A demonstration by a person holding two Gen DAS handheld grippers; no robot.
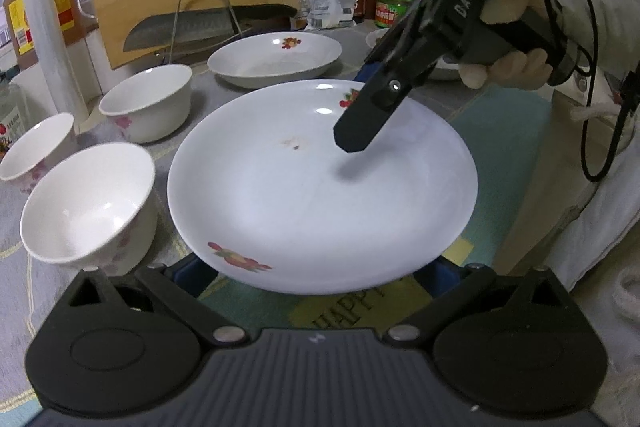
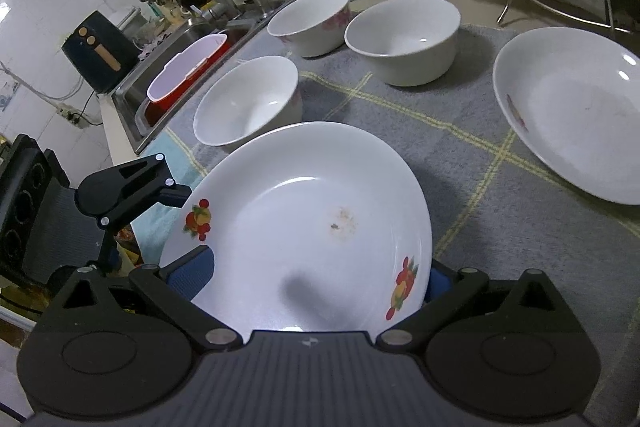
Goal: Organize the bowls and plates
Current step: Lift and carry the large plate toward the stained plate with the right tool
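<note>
I hold the white round fruit-print plate (image 1: 320, 187) above the grey checked cloth (image 2: 480, 163) on the table, near its front edge. My left gripper (image 1: 316, 277) and right gripper (image 2: 320, 279) each clamp opposite rims. Three white bowls (image 2: 404, 39) stand beyond.
</note>
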